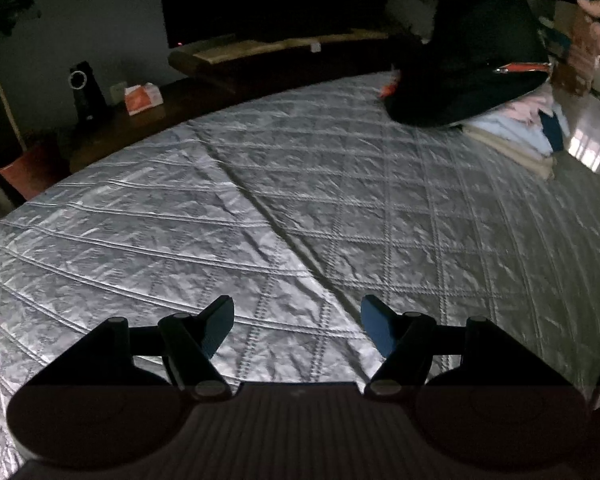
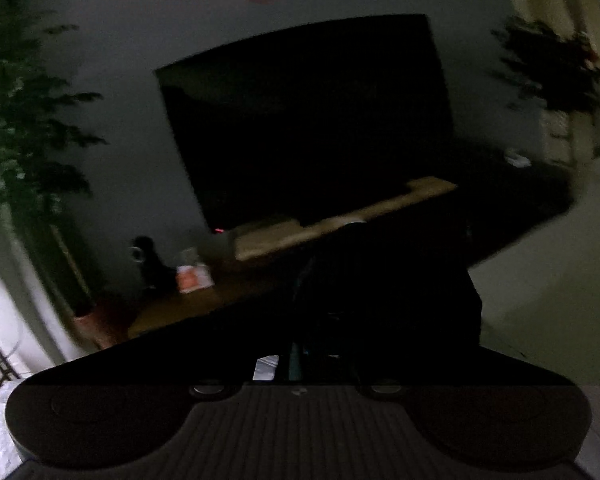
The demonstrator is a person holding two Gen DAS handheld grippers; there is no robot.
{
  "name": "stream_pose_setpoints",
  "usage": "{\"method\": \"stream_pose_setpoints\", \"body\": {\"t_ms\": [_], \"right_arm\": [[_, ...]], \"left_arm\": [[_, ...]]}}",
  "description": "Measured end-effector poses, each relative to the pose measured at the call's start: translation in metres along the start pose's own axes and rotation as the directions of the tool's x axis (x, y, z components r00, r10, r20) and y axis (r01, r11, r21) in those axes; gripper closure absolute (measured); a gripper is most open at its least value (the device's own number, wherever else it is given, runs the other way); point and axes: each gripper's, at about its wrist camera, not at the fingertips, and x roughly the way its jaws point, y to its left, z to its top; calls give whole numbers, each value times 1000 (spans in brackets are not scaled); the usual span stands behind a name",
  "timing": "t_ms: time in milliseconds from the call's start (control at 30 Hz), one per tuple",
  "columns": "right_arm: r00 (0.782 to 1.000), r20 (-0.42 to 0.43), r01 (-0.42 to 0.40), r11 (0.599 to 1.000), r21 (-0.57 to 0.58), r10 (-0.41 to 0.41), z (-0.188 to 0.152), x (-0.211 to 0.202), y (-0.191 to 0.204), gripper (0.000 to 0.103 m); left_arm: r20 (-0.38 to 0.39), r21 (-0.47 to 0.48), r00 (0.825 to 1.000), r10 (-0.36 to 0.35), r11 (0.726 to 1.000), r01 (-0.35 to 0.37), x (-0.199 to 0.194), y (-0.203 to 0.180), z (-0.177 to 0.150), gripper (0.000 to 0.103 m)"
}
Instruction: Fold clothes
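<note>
On the left, the left gripper (image 1: 298,326) hovers over bare quilted bedspread (image 1: 180,220), its 2 blue-padded fingers spread wide with nothing between them. It is well apart from the clothing, so it gives no support to whatever the other hand lifts.

At far right in the left wrist view, a black garment (image 1: 468,60) hangs in the air above a pile of pale clothes (image 1: 512,128) at the bed's far right edge, its lower hem near or on the pile; a hand (image 1: 598,20) shows beside it. In the right wrist view the right gripper (image 2: 296,360) has its fingers pressed together, and dark cloth fills the space ahead; it appears to be pinching the black garment, though the dim, blurred frame hides the contact.

The risks, as judgement: a 1-point pinch may slip, dropping the garment in a heap; its trailing hem may drag the pile's pale clothes askew; hanging from 1 corner, it may land twisted.
</note>
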Motion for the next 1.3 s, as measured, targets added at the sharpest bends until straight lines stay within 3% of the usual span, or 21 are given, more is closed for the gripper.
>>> {"method": "stream_pose_setpoints", "body": {"t_ms": [167,267,367,500,533,600,633,667,733,800,900,1100,1167,1233,1267,1300], "right_arm": [[994,3,-113,993,-45,114,16,-8,52,99],[978,31,-203,977,-70,205,32,-21,92,103],[963,-5,-268,959,-94,269,49,-28,132,103],[964,-98,-258,960,-111,247,27,-25,160,95],[968,-128,-230,964,-130,214,14,-21,163,90],[966,-213,-167,982,-90,145,-19,-4,159,49],[962,-251,-136,987,-82,112,-40,6,157,14],[957,-278,-115,988,-104,82,-63,14,157,9],[934,-352,-112,983,-143,55,-113,28,163,10],[890,-447,-162,979,-123,91,-159,44,171,9],[848,-529,-189,947,-258,25,-212,71,186,9],[868,-481,-100,909,-406,-119,-239,109,184,12],[871,-469,-78,901,-427,-148,-239,115,179,32],[863,-485,-66,923,-380,-138,-234,120,171,76],[866,-482,-66,927,-368,-130,-231,119,171,87],[871,-477,-71,930,-362,-119,-227,116,173,87]], "left_arm": [[43,-49,999,19,999,-17,-15,18,4,36],[70,-94,997,34,995,-28,-24,32,5,36],[90,-133,995,50,990,-38,-32,44,3,36],[109,-155,992,67,987,-50,-44,57,-2,36],[113,-159,991,71,986,-52,-47,60,-3,35],[118,-167,990,78,984,-57,-50,64,-5,35],[120,-169,989,82,984,-61,-51,66,-6,35],[122,-175,989,85,983,-63,-52,69,-6,35],[125,-191,988,91,979,-66,-54,74,-5,35],[127,-210,987,98,975,-70,-55,80,-4,34],[127,-230,986,109,970,-78,-55,85,-5,34],[124,-241,986,116,967,-83,-61,92,-10,34],[118,-243,986,116,966,-84,-62,93,-11,34],[112,-245,987,115,966,-85,-64,94,-12,33],[109,-246,987,115,965,-85,-65,95,-12,32],[105,-252,988,116,964,-86,-65,96,-13,30]]}}
